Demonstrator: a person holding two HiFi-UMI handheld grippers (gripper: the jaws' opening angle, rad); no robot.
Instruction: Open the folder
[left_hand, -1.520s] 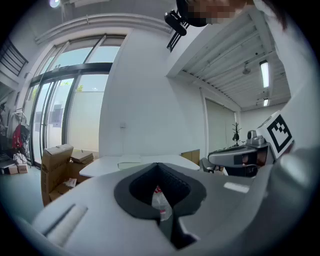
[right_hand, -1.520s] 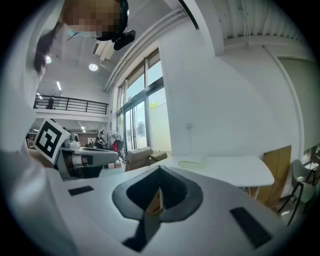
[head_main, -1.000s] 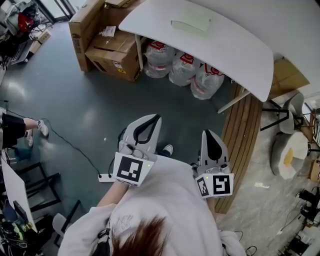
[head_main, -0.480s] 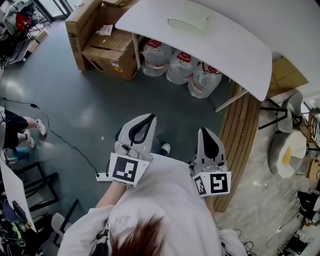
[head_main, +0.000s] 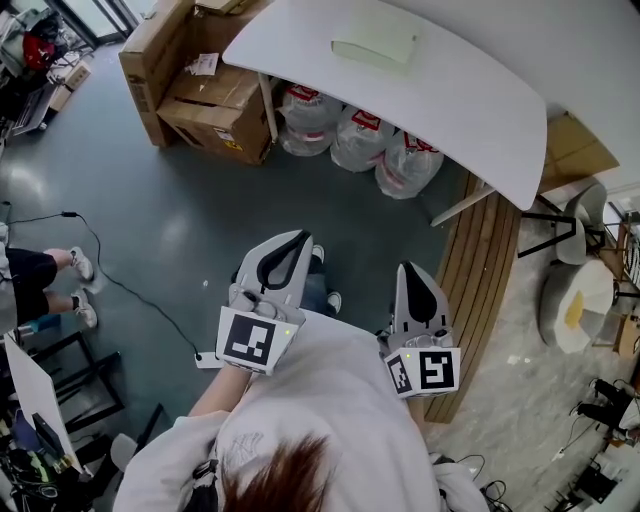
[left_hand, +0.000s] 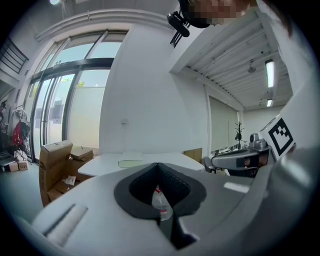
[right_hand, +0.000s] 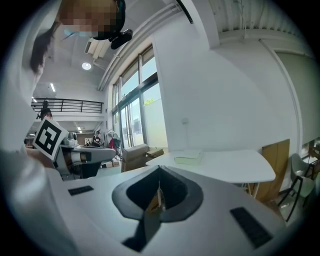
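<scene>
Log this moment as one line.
left claw: shut, empty | right claw: shut, empty | pale green flat folder: untouched, lying on white curved table

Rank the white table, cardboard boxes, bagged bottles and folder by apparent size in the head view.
1. white table
2. cardboard boxes
3. bagged bottles, partly hidden under the table, so unsure against boxes
4. folder

We wear a white sweatshirt (head_main: 330, 410). Our left gripper (head_main: 300, 238) and right gripper (head_main: 413, 268) are white and black-lined, each bearing a square-marker cube (head_main: 250, 340).

Light: bright daylight, windows (left_hand: 60, 105) | edges: fisheye-bent, dark | focus: seemingly sharp
</scene>
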